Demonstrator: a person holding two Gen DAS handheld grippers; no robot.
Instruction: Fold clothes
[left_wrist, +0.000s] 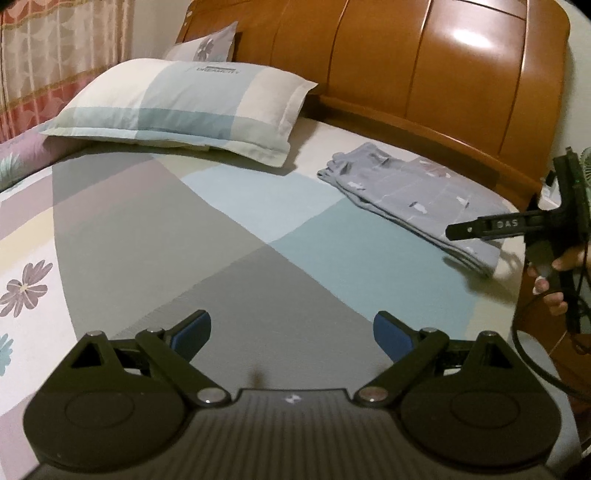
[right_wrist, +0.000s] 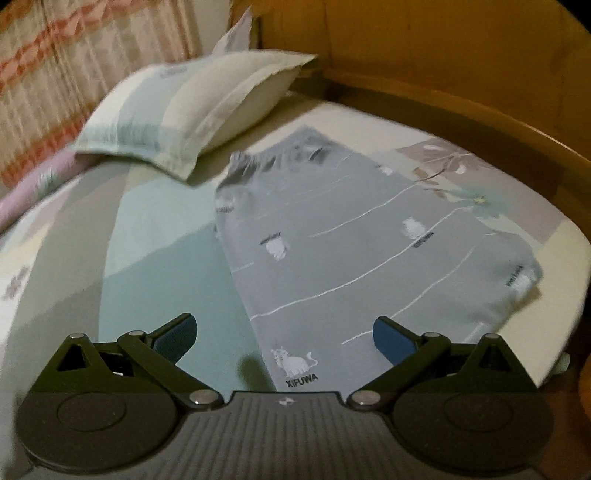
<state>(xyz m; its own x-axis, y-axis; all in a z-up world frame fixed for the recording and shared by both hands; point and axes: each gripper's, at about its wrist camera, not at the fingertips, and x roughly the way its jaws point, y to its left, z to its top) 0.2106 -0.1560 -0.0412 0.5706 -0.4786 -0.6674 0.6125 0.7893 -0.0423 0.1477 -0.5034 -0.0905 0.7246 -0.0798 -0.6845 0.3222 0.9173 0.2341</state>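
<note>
Garment (right_wrist: 354, 251) folded on bed (left_wrist: 229, 236); cat print only right view; both tongs (left_wrist: 291, 334) (right_wrist: 284, 334) apart.

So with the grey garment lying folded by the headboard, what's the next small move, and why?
Probably pull the right gripper back off the grey garment. The garment already lies as a flat folded stack on the bed, and both grippers, including the left gripper, are open and hold nothing.
</note>
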